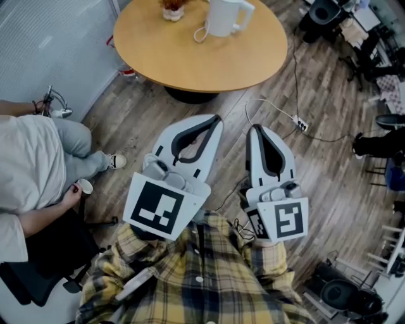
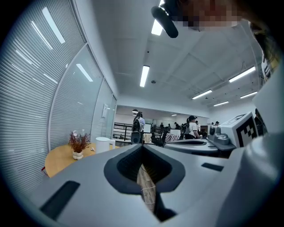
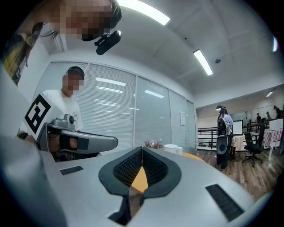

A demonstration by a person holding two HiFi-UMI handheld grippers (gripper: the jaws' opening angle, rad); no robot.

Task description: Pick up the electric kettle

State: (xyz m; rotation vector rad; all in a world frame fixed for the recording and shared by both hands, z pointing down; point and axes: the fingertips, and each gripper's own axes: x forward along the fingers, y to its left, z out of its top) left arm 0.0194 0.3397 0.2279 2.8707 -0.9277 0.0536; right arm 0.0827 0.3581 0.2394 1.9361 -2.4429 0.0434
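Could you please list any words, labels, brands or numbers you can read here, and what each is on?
None readable.
The left tool and right tool carry only black-and-white square markers, not text.
The notice on the glass wall is too small to read.

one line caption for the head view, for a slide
Left gripper and right gripper, both shut and empty, point toward the white electric kettle on a round table.

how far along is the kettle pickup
Nothing done yet: the kettle stands on the table, untouched. In hand: nothing; the left gripper and right gripper are shut and empty, over the floor short of the table. Still to do: reach, open, grasp, lift.
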